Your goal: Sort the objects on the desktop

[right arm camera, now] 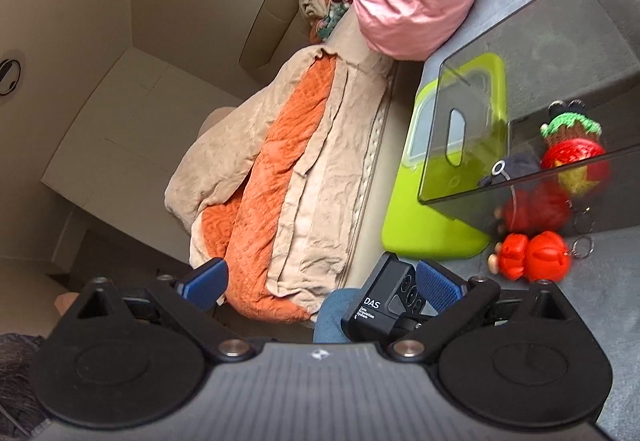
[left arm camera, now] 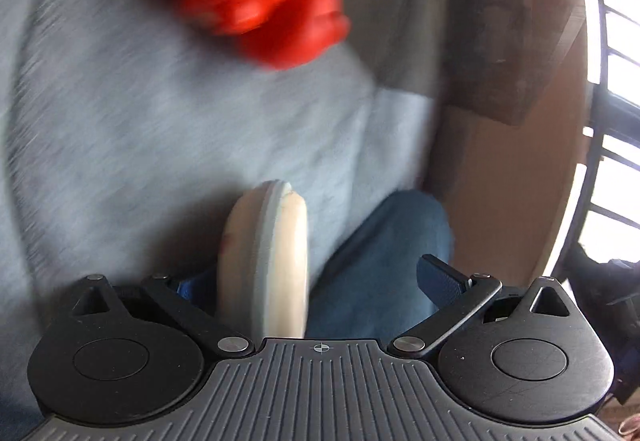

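The left gripper [left arm camera: 320, 281] has its jaws spread wide, yet a cream, disc-shaped object with a pale grey seam around its rim [left arm camera: 264, 261] stands on edge between them, close against the left finger; whether that finger presses it I cannot tell, since the view is smeared by motion. Beyond lies a light grey felt-like worktop [left arm camera: 120, 121], and at its far side a blurred cluster of glossy red toy figures [left arm camera: 264, 1].

The right gripper [right arm camera: 320, 281] is also spread, holding nothing, its ribbed blue pads [right arm camera: 438, 287] clear of everything. Just ahead sits a black box marked "DAS" [right arm camera: 380, 301], probably part of the other rig. Further right, a smooth red plastic figure keychain with metal rings [right arm camera: 532, 257] lies on the grey surface beside a smoky transparent storage box [right arm camera: 520, 81], which already holds a crocheted green-and-brown doll [right arm camera: 570, 129], likely the sorting destination. A lime-green flat lid [right arm camera: 432, 233] lies under the box's near edge.
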